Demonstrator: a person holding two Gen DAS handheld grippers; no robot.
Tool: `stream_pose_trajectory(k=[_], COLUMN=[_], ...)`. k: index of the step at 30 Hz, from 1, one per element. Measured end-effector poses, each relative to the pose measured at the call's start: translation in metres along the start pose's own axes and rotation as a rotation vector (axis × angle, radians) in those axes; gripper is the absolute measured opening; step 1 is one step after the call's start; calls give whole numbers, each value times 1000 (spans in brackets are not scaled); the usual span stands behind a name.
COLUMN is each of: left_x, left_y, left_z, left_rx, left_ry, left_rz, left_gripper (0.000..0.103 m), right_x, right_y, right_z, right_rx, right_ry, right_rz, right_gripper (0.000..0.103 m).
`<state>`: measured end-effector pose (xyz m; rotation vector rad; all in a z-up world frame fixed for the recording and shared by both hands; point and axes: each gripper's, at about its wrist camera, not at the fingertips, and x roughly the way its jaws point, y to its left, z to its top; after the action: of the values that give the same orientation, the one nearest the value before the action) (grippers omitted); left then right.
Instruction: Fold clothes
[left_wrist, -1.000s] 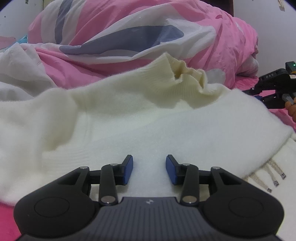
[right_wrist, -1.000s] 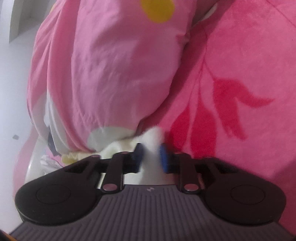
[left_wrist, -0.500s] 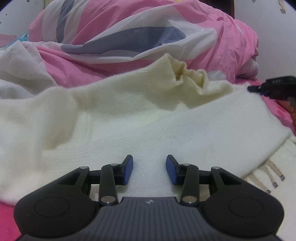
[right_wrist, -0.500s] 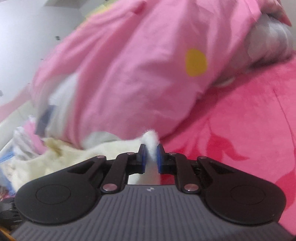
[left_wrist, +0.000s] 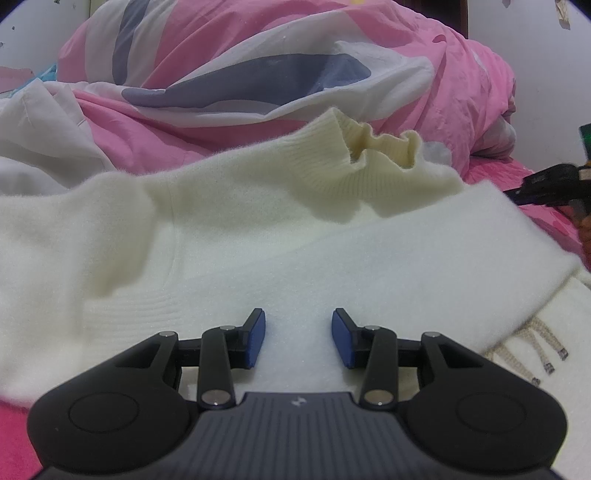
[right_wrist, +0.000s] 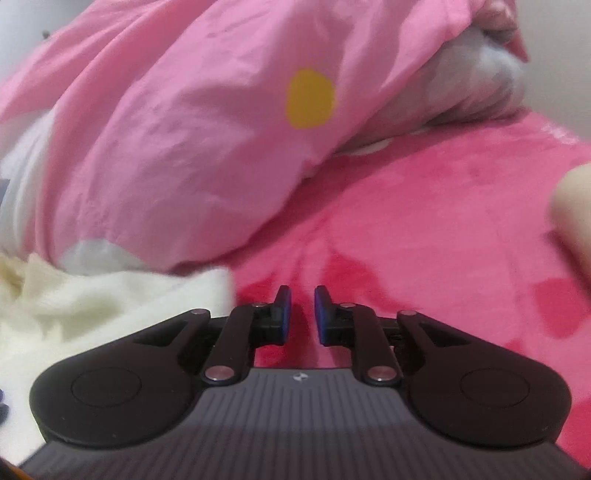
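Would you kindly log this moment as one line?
left hand-held gripper: open over cream sweater | right hand-held gripper: just opened, empty

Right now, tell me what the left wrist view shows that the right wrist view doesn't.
Only the left wrist view: the cream sweater's ribbed collar, beige drawstring cords, and the open left gripper over the knit. Only the right wrist view: a yellow dot on the quilt; the right gripper, just opening, holds nothing. Both: the fuzzy cream sweater, pink quilt, and hot-pink plush blanket.
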<state>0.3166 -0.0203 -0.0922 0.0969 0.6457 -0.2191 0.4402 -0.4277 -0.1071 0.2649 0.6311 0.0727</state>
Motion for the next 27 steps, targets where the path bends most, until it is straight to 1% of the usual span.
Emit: stream_pose_trajectory(k=[2,3,5,7,9,11,12,15,16,17,18,19,20,21,23,26,27], left_x=[0,0,0,0,-1,-1,-1,-1,-1,-1,-1,-1,0,0,0,-1,-1], left_y=[1,1,1,2,3,4,5,7,8,9,10,10,10,10,10,11,11], left_z=[0,0,1,0,0,0,0,0,0,-1,-1,-1,-1,-1,-1,-1,-1], left_rx=[-1,-2,-4,-6,-10,-16,-20,-33,-40,-45,-48,-50,-49,-49,-49,-50,-49], left_ry=[-1,-1,-2,-3,-3,-4,-4,-5,-6,-6,-6,-6,-6,-6,-6,-7,-7], left_rz=[-2,-2,-3,-5,-8,-13,-16,-27,-32,-37,-40,-43,-43,-44,-45,-45,-45], left_gripper=[41,41,41,41,41,41,41,41,42,42,42,42,42,42,42,43,43], right_x=[-20,-31,-45,-45,-34,-16,-7,12,12,13,13,18,23,28,44,70,78], right_y=[4,7,22,40,63,81,86,90,89,86,84,82,81,80,72,60,56], right_z=[4,6,10,11,8,4,3,8,12,17,23,28,33,38,49,62,63], right_rx=[-14,-34,-96,-173,-275,-352,-363,-372,-369,-371,-373,-393,-415,-437,-430,-413,-398], right_ry=[-40,-67,-90,-62,-11,38,60,76,71,75,79,106,135,164,255,399,430], right_rz=[33,50,94,149,175,172,169,155,161,178,195,210,226,241,298,373,392], right_gripper=[15,15,15,15,14,14,14,14,14,18,28,35,45,48,51,61,63])
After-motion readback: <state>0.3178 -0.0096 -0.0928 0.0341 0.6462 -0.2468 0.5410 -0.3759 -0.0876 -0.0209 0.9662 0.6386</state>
